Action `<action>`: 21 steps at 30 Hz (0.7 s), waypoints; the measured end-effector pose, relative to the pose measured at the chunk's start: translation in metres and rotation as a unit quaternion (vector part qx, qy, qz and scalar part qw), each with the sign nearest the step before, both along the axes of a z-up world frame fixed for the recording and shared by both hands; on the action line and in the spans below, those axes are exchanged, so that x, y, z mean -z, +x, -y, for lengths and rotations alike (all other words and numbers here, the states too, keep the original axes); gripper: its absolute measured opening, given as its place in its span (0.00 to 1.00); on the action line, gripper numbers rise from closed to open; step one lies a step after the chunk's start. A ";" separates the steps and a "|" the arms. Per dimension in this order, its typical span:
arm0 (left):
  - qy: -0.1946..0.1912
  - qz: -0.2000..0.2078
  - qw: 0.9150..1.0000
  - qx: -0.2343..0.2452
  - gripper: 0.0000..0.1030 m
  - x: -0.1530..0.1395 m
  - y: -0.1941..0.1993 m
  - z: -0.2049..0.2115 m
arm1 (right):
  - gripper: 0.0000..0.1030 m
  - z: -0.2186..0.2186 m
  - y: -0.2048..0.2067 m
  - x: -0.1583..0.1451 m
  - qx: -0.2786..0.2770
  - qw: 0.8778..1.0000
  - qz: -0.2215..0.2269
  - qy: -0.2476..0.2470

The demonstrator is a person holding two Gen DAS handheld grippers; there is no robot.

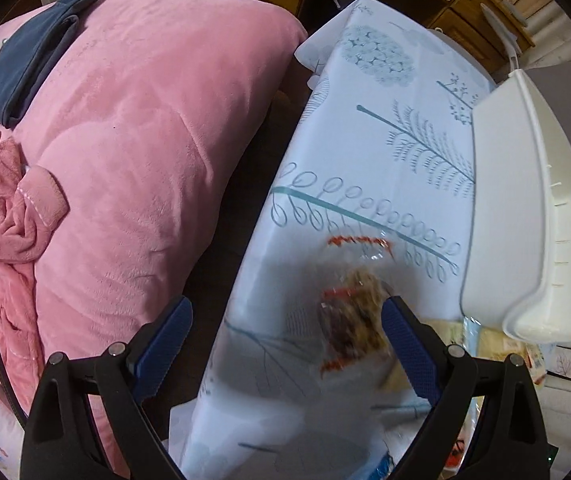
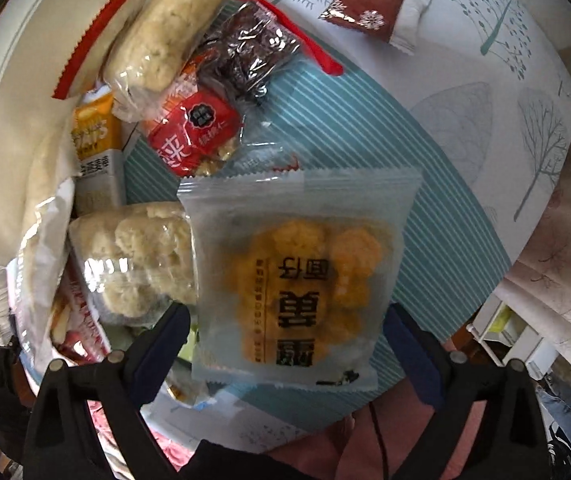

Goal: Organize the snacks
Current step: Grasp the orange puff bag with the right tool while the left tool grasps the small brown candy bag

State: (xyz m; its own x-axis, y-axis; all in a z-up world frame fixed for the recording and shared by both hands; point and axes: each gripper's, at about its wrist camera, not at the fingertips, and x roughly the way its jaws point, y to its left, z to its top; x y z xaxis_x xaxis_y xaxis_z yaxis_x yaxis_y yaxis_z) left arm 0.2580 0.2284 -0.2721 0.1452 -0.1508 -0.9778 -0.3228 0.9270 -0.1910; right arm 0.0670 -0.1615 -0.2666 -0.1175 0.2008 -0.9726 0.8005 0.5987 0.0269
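In the left wrist view my left gripper (image 1: 287, 320) is open above the table's left edge. A blurred clear snack packet with red zigzag ends (image 1: 355, 304) lies on the tablecloth (image 1: 385, 152) by its right finger, not gripped. In the right wrist view my right gripper (image 2: 287, 328) is open over a frosted packet of yellow puffs (image 2: 297, 276), which lies between the fingers. A pile of snacks lies to the left: pale rice-cake packets (image 2: 173, 36), a dark packet (image 2: 249, 48), a red packet (image 2: 193, 132). A brown snowflake packet (image 2: 369, 0) lies apart at the top.
A white plastic bin (image 1: 525, 208) stands on the table's right side; its wall (image 2: 13, 80) borders the pile. A pink-quilted bed (image 1: 125, 140) lies left of the table, with a dark gap between. Wooden drawers (image 1: 477, 20) stand behind.
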 end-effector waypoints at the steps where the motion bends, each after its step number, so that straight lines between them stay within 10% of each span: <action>1: -0.004 0.000 1.000 0.000 0.92 0.003 0.001 -0.001 | 0.95 -0.003 0.007 0.001 -0.001 1.000 -0.007 -0.004; 21: -0.085 0.045 0.995 0.029 0.38 0.013 0.016 0.025 | 0.82 -0.040 0.051 0.040 -0.019 0.999 -0.041 0.002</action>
